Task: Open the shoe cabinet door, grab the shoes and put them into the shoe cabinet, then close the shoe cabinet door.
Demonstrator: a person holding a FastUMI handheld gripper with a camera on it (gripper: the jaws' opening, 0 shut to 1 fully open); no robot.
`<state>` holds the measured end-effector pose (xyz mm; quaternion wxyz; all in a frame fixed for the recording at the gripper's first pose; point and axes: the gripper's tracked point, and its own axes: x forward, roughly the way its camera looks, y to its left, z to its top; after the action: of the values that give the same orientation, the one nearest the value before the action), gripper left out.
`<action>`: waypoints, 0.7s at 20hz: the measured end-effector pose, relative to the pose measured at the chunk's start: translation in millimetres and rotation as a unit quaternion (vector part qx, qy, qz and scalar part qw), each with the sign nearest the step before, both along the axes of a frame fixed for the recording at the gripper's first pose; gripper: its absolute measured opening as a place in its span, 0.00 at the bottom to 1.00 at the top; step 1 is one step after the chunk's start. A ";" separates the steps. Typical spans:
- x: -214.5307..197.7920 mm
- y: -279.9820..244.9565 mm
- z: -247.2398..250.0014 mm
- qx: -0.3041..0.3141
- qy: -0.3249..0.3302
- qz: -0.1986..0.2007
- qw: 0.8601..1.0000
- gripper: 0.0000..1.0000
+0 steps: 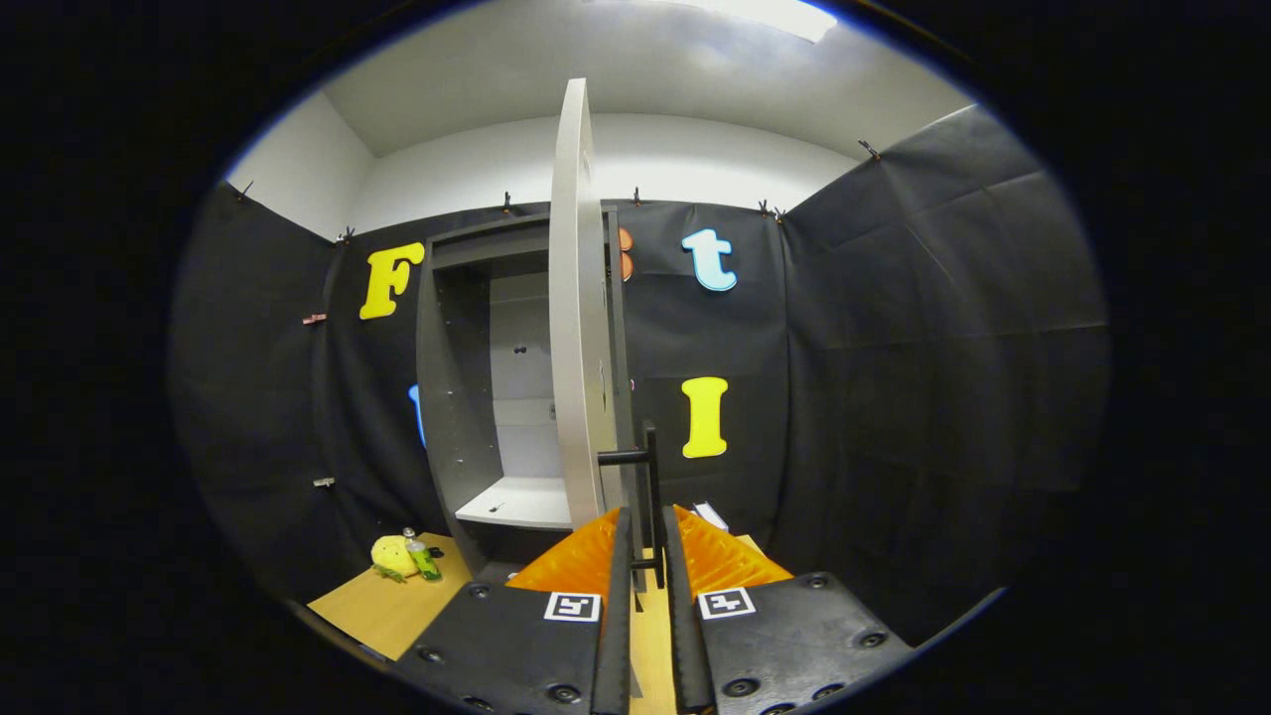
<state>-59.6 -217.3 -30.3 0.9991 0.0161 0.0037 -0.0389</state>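
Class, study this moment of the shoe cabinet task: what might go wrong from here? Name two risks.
1. The gripper has its fingers closed on the thin black handle of the swung-open door; the narrow bar may slip out mid-pull.
2. A yellow toy and small bottle sit left of the cabinet; later moves might knock them.

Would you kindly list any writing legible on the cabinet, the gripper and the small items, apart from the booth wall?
Cabinet door: none.
Square markers on the gripper: patterns, no words.
Green bottle: label too small to read.
The fingers flank the door handle; whether they press on it is unclear.
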 end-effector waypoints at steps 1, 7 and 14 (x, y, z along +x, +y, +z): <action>-4.6 8.7 -3.3 -0.004 -0.001 0.007 1.000 0.21; -19.0 86.2 -58.4 -0.011 0.020 0.079 0.997 0.21; -9.7 166.6 -192.6 0.014 0.091 0.111 0.990 0.21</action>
<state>-69.3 -50.8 -223.0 0.9924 0.0261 0.0969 0.0711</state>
